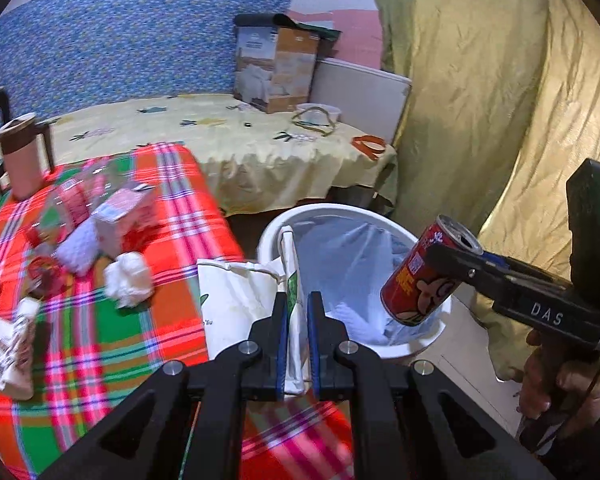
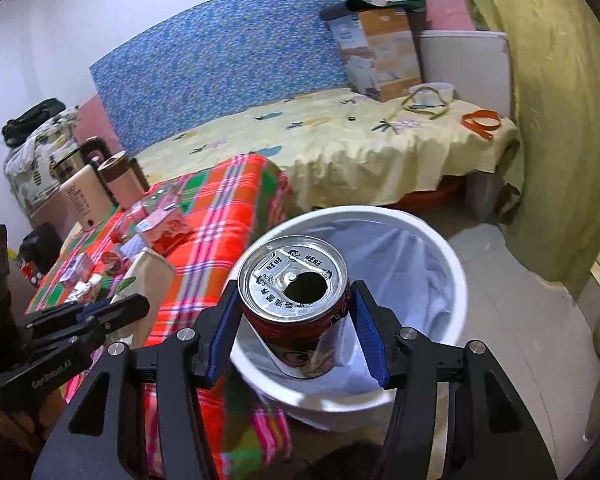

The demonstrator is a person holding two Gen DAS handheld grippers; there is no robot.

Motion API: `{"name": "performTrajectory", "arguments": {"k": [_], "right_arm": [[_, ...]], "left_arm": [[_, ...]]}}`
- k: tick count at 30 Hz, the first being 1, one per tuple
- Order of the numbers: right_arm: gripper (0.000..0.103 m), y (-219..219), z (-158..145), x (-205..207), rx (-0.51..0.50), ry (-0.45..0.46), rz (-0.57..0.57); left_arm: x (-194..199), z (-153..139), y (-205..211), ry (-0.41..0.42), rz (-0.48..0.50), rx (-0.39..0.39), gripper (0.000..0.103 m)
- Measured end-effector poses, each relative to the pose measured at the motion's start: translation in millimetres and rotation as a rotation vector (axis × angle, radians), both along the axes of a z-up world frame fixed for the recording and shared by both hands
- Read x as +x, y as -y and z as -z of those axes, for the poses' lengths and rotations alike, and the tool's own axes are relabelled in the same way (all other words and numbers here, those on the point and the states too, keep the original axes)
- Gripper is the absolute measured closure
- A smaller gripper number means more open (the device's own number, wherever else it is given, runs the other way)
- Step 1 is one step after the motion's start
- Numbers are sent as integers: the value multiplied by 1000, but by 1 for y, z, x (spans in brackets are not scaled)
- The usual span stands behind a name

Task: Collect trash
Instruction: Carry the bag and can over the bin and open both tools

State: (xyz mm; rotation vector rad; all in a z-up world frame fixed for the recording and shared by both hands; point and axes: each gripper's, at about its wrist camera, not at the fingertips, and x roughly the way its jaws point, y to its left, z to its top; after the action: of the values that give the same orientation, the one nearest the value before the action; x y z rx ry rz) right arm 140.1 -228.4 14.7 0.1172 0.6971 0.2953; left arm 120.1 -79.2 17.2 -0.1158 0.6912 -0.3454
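A red drink can (image 2: pixel 300 312) is gripped by the right gripper (image 2: pixel 296 324) above the white bin (image 2: pixel 456 280). A white paper bag (image 1: pixel 244 300), at the table's (image 1: pixel 172 200) bin-side edge, is clamped by the left gripper (image 1: pixel 298 344).

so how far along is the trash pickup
Nothing shows in the white lined bin yet. In hand: the right gripper holds a red opened drink can over it, and the left gripper clamps a white paper bag. Left: a crumpled white tissue and cartons on the plaid table.
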Motion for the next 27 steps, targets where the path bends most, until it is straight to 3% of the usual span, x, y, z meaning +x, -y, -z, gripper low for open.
{"name": "performTrajectory", "arguments": {"k": [12, 27], "right_arm": [[47, 31, 18, 9, 5, -39, 74], [47, 47, 41, 24, -12, -103, 85]], "left_arm": [[30, 0, 46, 1, 114, 8, 93], [62, 22, 77, -45, 184, 5, 93]]}}
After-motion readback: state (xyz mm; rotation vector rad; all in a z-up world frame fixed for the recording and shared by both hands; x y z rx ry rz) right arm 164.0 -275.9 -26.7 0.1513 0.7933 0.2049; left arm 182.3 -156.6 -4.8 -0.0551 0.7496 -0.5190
